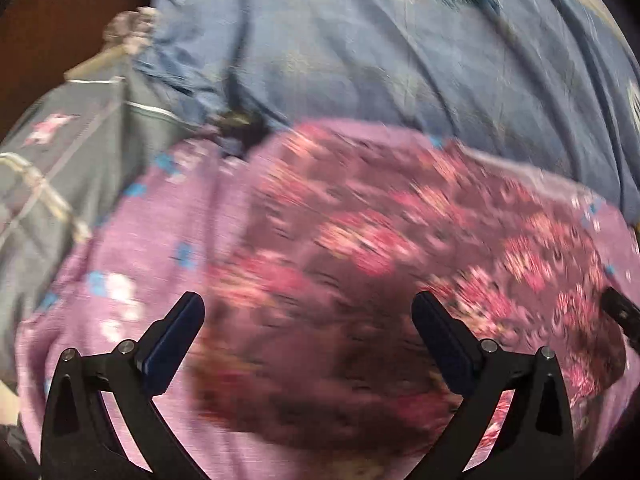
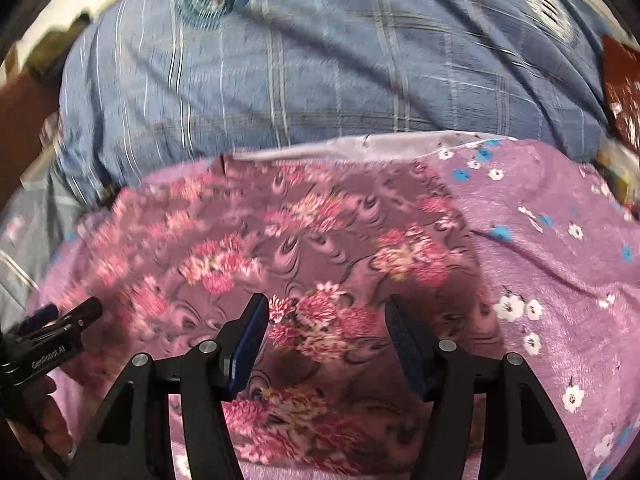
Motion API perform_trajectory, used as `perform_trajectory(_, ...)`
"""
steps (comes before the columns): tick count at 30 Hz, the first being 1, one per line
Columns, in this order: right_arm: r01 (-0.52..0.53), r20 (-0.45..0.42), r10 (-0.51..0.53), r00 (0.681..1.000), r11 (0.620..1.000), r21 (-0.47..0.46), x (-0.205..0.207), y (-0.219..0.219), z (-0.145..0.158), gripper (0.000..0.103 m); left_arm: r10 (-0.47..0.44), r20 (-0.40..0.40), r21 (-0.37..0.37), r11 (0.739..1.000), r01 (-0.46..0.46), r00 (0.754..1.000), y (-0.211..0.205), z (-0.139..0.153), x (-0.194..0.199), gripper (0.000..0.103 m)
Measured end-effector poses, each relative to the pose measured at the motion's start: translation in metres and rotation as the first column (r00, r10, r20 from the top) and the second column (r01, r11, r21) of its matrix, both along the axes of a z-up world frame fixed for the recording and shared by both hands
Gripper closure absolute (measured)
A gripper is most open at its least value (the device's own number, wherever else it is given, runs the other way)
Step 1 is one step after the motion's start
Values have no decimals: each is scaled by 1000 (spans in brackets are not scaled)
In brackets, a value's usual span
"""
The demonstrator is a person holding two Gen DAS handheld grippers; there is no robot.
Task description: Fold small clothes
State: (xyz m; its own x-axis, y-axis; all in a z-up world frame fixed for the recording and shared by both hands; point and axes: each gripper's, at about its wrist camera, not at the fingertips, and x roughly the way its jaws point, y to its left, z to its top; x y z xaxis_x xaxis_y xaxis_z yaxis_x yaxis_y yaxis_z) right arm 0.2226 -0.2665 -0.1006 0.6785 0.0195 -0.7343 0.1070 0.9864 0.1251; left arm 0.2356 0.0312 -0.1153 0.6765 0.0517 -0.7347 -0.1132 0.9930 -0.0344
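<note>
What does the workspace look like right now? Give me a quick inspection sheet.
Surface: lilac blanket with small white and blue flowers, over a blue checked sheet.
Job's things: dark pink floral cloth lying spread flat on the blanket.
Clutter: grey patterned fabric at the left edge; red-brown item at far right, unclear.
Grippers: left gripper and right gripper both above the cloth, jaws apart, nothing between them.
Cables: nothing seen.
Surroundings: brown wood at upper left.
</note>
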Motion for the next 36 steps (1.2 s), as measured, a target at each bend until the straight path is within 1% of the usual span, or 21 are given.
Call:
perform_trajectory(2,14,20,-15,1000,998,56,-8,-13,6,41,43,13,-9,999,-43,999,18,5,-7,0)
perform_trajectory(5,46,26,-50,998,988,149,-23,-33,12,40,130,-15,-54,990,-131,991,48,7,-23,0)
perform_trajectory(6,55,24,-61,998,975,213,-29,-41,13,39,163,-27,-85,983,-164,986,58,7,-32,0)
perform_trajectory(9,52,16,-61,998,941,334,-49,-47,12,39,168,-26,-169,971,-170,985,66,2,-63,0)
perform_trajectory(10,44,18,-54,998,939,342,-55,-45,11,39,150,-17,-209,966,-150,989,65,0,-76,0)
perform_trajectory(13,6,37,-21,999,934,356,-78,-33,8,39,82,-5,-271,959,-81,997,52,-2,-96,2)
perform_trajectory(14,-11,43,-6,999,928,372,-84,-28,6,40,57,3,-280,958,-54,998,46,-3,-101,7)
perform_trajectory(15,-38,44,23,999,917,398,-88,-19,2,41,32,15,-290,957,-26,999,40,-3,-105,16)
perform_trajectory(16,-55,39,43,998,910,411,-88,-14,-1,45,-7,32,-305,952,16,999,32,-2,-108,20)
perform_trajectory(17,-78,29,72,997,901,426,-87,-6,-5,55,-37,39,-314,948,47,999,26,-1,-108,22)
perform_trajectory(19,-109,13,115,993,885,453,-83,9,-15,63,-107,35,-343,933,113,994,17,-4,-100,22)
perform_trajectory(20,-114,5,126,992,878,465,-80,14,-21,63,-109,21,-370,923,109,994,18,-9,-94,22)
perform_trajectory(22,-105,-15,126,992,882,459,-76,22,-30,63,-86,-3,-435,897,76,996,24,-16,-86,22)
perform_trajectory(24,-103,-23,123,992,903,417,-71,29,-33,64,-82,-42,-539,841,47,996,31,-27,-74,22)
perform_trajectory(26,-98,-21,116,993,917,387,-66,35,-32,64,-70,-77,-643,766,4,995,40,-38,-62,21)
perform_trajectory(28,-90,-22,107,994,916,391,-62,37,-33,63,-63,-105,-697,717,-28,993,43,-47,-51,21)
perform_trajectory(29,-84,-23,102,995,915,395,-60,36,-33,62,-60,-110,-713,700,-37,992,43,-50,-46,21)
perform_trajectory(30,-77,-25,95,995,911,404,-56,36,-34,62,-60,-102,-724,689,-33,993,43,-51,-42,21)
perform_trajectory(32,-74,-25,93,995,905,418,-53,36,-33,61,-71,-86,-723,690,-13,994,43,-53,-31,22)
perform_trajectory(34,-74,-20,91,996,901,427,-50,35,-32,61,-67,-74,-720,694,-7,995,44,-56,-23,32)
perform_trajectory(36,-77,-16,93,996,898,433,-49,34,-31,61,-55,-74,-720,694,-15,996,49,-63,-17,59)
